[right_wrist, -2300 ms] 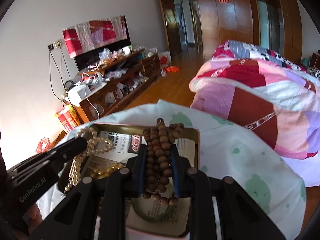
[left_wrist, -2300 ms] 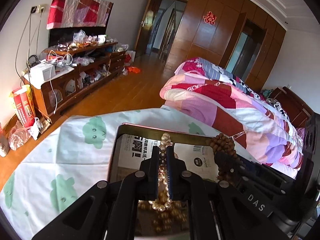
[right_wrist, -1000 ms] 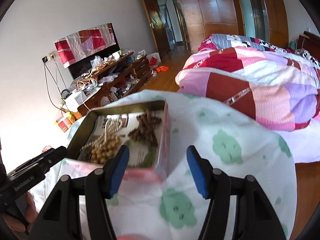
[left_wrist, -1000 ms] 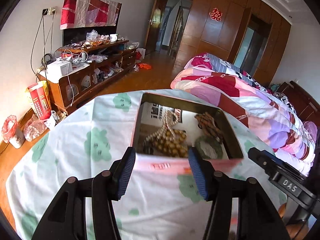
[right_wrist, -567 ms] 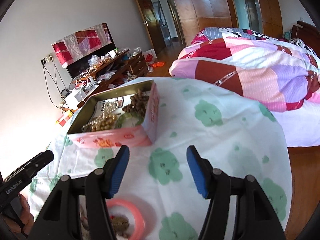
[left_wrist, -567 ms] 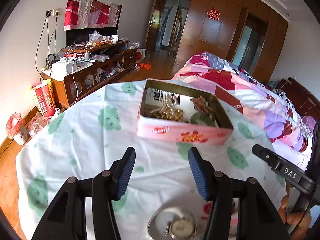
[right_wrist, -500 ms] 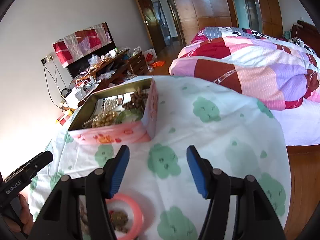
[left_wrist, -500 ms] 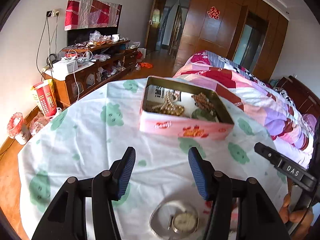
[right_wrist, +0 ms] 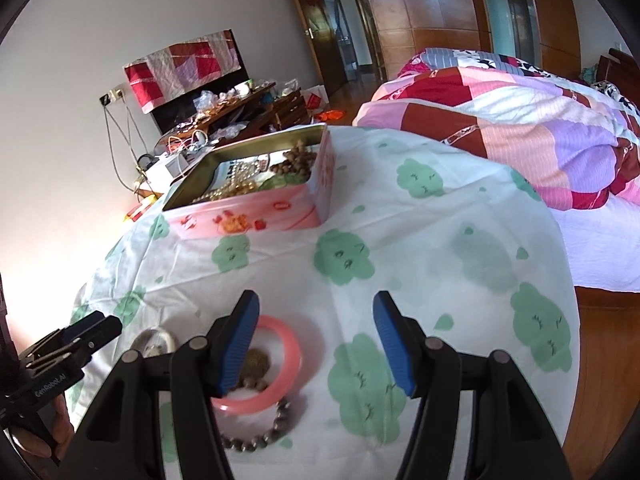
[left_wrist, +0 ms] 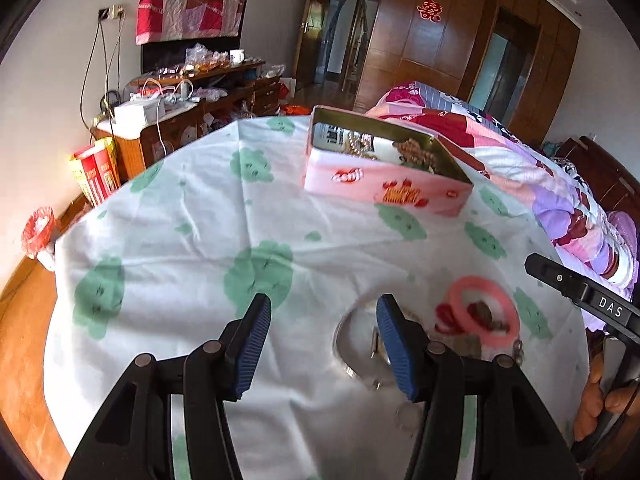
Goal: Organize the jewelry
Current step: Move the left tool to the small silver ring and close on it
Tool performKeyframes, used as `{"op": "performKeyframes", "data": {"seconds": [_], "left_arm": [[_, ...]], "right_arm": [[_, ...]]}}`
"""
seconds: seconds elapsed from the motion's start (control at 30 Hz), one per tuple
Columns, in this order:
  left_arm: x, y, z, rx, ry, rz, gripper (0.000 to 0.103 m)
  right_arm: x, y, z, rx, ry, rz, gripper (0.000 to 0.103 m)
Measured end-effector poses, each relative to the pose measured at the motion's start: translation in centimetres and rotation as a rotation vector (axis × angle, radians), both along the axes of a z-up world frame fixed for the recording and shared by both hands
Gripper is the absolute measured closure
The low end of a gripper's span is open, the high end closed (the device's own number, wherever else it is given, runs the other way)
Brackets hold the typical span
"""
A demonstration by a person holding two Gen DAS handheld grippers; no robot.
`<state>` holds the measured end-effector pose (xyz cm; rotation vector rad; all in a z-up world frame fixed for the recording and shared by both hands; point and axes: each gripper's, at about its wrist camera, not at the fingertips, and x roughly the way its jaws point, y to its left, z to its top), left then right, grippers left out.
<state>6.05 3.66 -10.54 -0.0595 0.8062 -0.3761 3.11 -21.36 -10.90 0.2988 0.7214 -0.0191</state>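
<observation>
Both claws are held released and empty above the cloth-covered counter; the left claw is poised beside a wristwatch at its 4 o'clock, the right claw near a pink bangle and a bead bracelet at its 8 o'clock, presumably for pickup; the pink tin, at 12 o'clock, is left open to receive them, pearl and wooden beads already inside.
</observation>
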Motion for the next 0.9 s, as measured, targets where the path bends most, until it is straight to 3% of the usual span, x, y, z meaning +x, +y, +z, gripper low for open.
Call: {"op": "performKeyframes", "data": {"seconds": [0.5,0.73,0.9], "left_arm": [[-0.3,0.2,-1.3,0.041,0.045,-0.001,0.047],[-2.2,-0.1,-0.3,0.043,0.011,-0.088,0.047],[-4.6,-0.8,-0.3,0.001,0.062,-0.196,0.047]], "right_arm": [[-1.3,1.0,-0.8,-0.014,0.033,0.034,0.040],[-1.7,1.2,-0.6,-0.014,0.023,0.047,0.040],[-2.3,1.6,-0.6,-0.035,0.031,0.074,0.045]]}}
